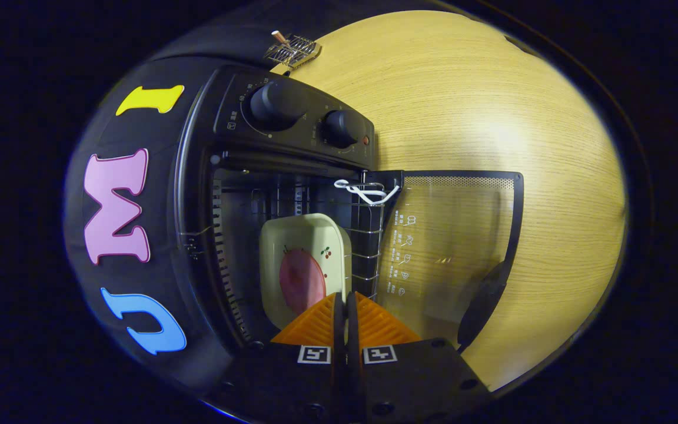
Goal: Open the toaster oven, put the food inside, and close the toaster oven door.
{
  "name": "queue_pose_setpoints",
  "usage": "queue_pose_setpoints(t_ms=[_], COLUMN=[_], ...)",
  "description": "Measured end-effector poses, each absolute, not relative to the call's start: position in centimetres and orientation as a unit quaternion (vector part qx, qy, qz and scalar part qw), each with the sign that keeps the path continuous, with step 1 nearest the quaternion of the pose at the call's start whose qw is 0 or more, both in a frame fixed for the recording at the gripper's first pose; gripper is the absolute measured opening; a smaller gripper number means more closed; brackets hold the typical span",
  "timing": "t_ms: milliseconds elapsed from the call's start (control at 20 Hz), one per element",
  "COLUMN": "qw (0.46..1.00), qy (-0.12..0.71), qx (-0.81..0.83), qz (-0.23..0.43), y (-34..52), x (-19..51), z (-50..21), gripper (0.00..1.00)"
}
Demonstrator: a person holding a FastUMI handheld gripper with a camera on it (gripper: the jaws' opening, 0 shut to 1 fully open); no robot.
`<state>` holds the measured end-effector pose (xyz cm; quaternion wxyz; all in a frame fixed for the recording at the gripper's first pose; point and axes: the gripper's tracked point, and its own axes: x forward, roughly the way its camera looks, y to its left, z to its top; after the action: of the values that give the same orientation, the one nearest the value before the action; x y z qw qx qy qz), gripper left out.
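Pale wood-grain tabletop (pixel 492 106) spreads beyond a black toaster oven (pixel 198 176), which appears turned on its side in this rolled view, so the gripper seems held rotated about its own axis and aimed straight into the oven's mouth. Two dark knobs (pixel 277 103) sit on the control panel, and the glass door (pixel 457 235) is swung fully open, lying out over the wood with its dark handle (pixel 483 303) at the far edge. Inside the cavity a cream dish (pixel 309 235) rests against the wire rack (pixel 368 235), carrying a reddish round piece of food (pixel 301 282) (possibly a slice of meat, though the dim light makes that hard to judge). A white cord (pixel 365 191) is looped at the rack's front corner. The gripper (pixel 346 300) has its orange ribbed fingers (pixel 315 324) pressed together with only a thin seam between them, clenched on nothing, their tips just short of the dish's near rim. Beyond the oven, at the table's far edge, lies a small wire grid (pixel 292 50)
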<state>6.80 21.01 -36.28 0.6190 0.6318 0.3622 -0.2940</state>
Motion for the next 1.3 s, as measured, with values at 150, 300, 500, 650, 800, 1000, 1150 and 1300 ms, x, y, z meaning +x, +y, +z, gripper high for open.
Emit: queue_pose_setpoints(t_ms=[150, 300, 500, 650, 800, 1000, 1150, 1300], qw=[0.617, 0.61, 0.602, 0.618, 0.654, 0.71, 0.746, 0.775], qy=[0.355, 0.34, 0.334, 0.344, 0.366, 0.387, 0.411, 0.448], qx=[0.636, 0.654, 0.672, 0.667, 0.639, 0.576, 0.518, 0.443], qz=[-0.298, -0.29, -0.271, -0.234, -0.173, -0.117, -0.081, -0.049], y=[21.3, 21.8, 22.4, 22.7, 22.9, 21.9, 21.2, 21.1], x=[7.3, 7.9, 7.9, 7.5, 6.5, 4.2, 2.0, -0.9], z=[-36.3, -36.0, -35.2, -34.1, -32.5, -31.2, -31.0, -31.4], gripper=[0.07, 0.11, 0.22, 0.49, 0.69, 0.99, 0.99, 0.99])
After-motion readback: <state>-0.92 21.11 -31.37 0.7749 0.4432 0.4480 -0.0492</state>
